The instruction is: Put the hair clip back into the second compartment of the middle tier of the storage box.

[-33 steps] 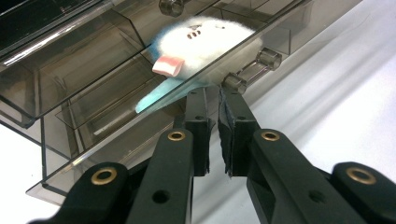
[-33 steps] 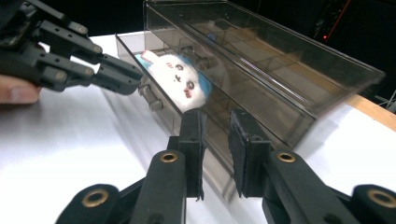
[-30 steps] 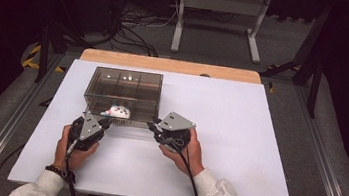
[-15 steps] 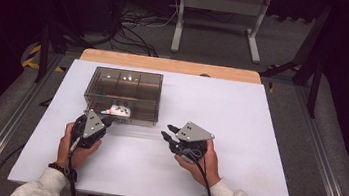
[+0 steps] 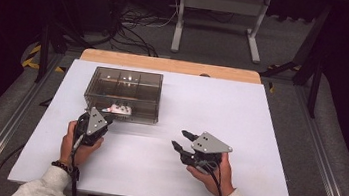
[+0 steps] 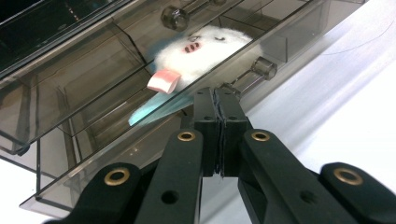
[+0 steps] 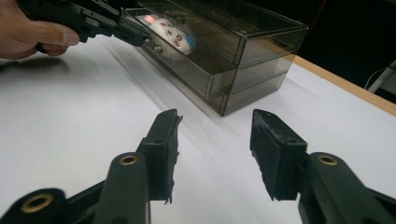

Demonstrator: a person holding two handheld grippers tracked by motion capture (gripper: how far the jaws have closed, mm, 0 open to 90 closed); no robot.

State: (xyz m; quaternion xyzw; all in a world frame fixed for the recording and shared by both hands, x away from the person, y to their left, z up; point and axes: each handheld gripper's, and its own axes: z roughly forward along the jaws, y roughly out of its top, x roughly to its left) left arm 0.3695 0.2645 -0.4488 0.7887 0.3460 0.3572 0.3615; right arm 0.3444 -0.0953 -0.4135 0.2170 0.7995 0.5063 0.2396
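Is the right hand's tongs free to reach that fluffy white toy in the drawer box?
Probably not yet: the toy lies inside the smoky drawer, and the left tongs sit shut at its front.

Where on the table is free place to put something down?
Free: the white table right of the smoky drawer box, up to the wooden back edge, and the strip between the two claws. Crowded: the box front, where the left claw sits.
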